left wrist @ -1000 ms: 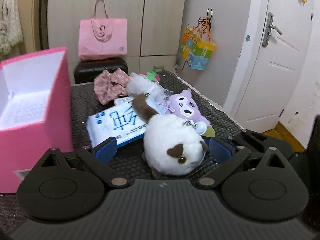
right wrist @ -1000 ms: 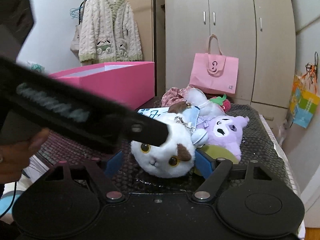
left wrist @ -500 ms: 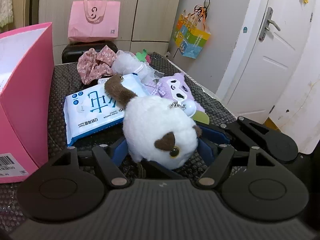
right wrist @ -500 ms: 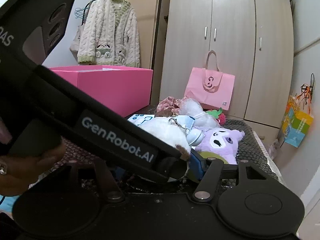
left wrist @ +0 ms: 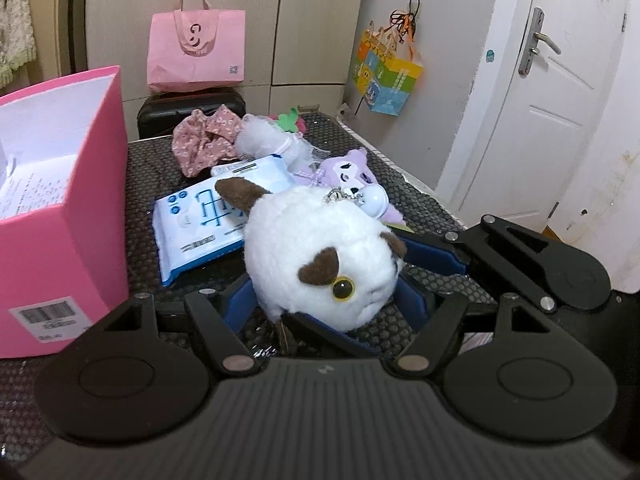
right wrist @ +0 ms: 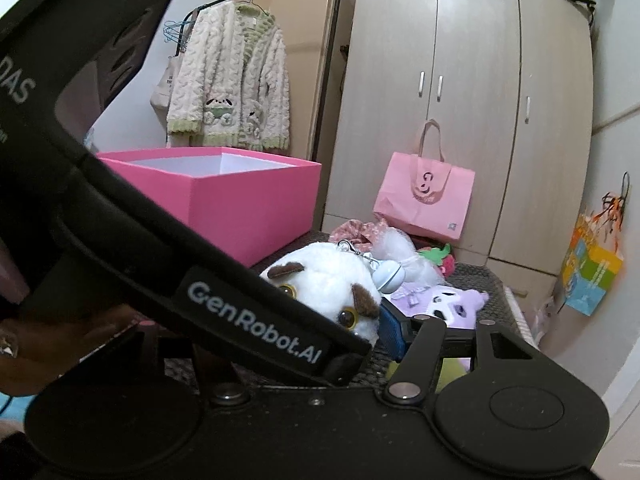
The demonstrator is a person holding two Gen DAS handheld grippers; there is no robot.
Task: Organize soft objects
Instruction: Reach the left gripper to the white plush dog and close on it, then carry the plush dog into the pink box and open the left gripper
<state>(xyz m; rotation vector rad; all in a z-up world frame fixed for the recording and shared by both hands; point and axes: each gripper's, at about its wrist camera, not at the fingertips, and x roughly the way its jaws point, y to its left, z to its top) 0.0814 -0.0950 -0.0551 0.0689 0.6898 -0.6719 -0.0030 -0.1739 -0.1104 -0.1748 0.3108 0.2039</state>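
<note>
Plush cat (left wrist: 320,252) sits clamped between both grippers' pads (head-first).

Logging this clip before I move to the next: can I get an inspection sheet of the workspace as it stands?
Surface: dark honeycomb-textured mat.
Job's things: white cat plush with bell charm; purple plush; wet-wipes pack; floral scrunchie; open pink box.
Clutter: white fluffy item, strawberry toy behind it.
Grippers: left gripper and right gripper both clamp the cat plush after closing.
Cables: nothing seen.
Surroundings: pink tote bag, wardrobe, hanging cardigan, white door.
</note>
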